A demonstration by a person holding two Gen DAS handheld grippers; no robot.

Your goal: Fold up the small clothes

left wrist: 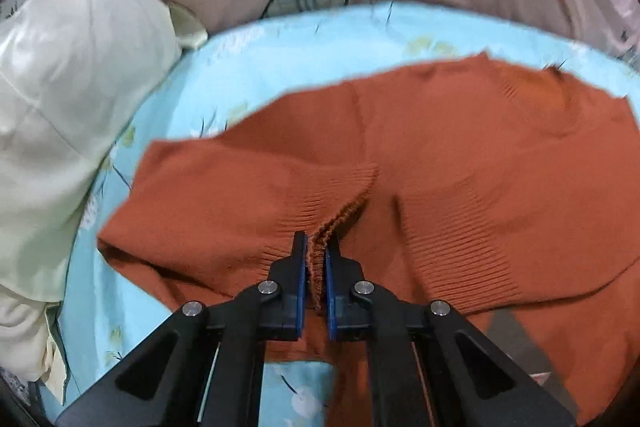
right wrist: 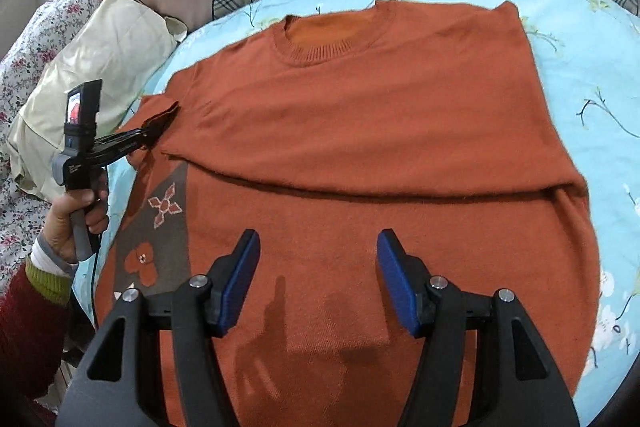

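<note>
The left hand-held gripper (left wrist: 316, 251) pinches the sweater (right wrist: 380, 131) cuff (left wrist: 340, 219) at nine o'clock; the right hand-held gripper (right wrist: 318, 247) hovers spread wide above the sweater's body.

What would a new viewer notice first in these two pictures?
A large orange sweater spread over the light blue floral sheet, partly folded. At its left edge, the left gripper pinches a ribbed cuff, while the right gripper hangs open above the lower half.

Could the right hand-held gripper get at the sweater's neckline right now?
Probably yes: the right hand-held gripper is open and empty above the sweater, and nothing lies between it and the neckline.
</note>
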